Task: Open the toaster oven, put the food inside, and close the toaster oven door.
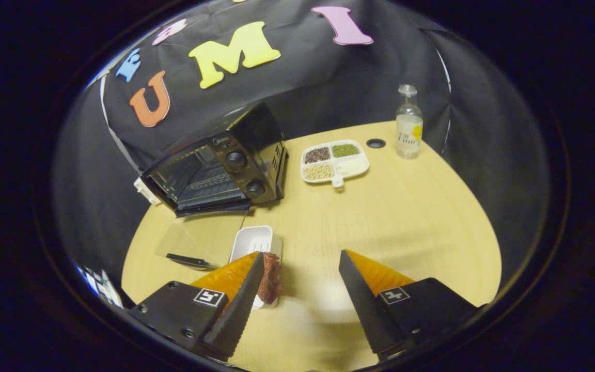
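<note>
The gripper (300,276) gapes wide and empty above the table (406,217), the meat (270,278) in its white dish (254,242) just beside the left finger, and beyond stands the toaster oven (220,165), door down.

I've got the gripper (301,281) hovering with its fingers spread wide, nothing pressed between them. Both fingers (240,305) point forward and taper to their tips, angled slightly toward each other. Each finger's mount carries a square marker tag on top. Inner faces look ridged.
</note>
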Tool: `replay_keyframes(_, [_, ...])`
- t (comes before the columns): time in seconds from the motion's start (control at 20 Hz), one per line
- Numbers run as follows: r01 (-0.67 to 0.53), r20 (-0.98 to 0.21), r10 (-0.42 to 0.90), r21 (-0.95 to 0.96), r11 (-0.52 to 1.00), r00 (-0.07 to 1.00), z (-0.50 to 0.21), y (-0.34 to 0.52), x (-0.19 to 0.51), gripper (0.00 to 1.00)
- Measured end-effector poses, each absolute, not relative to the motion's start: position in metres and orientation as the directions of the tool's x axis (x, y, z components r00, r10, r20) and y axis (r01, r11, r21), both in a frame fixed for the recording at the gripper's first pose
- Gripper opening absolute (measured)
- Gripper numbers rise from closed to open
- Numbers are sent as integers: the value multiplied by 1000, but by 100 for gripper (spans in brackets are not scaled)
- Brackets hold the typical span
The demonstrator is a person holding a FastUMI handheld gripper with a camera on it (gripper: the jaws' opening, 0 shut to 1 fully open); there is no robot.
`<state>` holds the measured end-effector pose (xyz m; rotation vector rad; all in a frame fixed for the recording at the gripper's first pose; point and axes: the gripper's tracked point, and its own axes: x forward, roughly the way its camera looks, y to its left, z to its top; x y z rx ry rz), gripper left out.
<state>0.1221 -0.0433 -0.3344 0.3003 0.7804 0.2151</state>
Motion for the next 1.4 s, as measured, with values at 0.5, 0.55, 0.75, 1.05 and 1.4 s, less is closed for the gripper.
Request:
replay_keyframes(0.5, [-85,-667,572,613,785,478,-368,-3,123,50])
replay_keyframes(0.55, [-69,-659,585,634,770,472,-367,0,123,41])
replay_keyframes(0.75, [-31,-658,586,652,757,472,-367,0,125,17])
replay_keyframes(1.05, [-14,-600,527,652,758,602,-314,6,130,15])
replay_keyframes(1.4, [9,-468,501,737,676,728,-270,74,150,15])
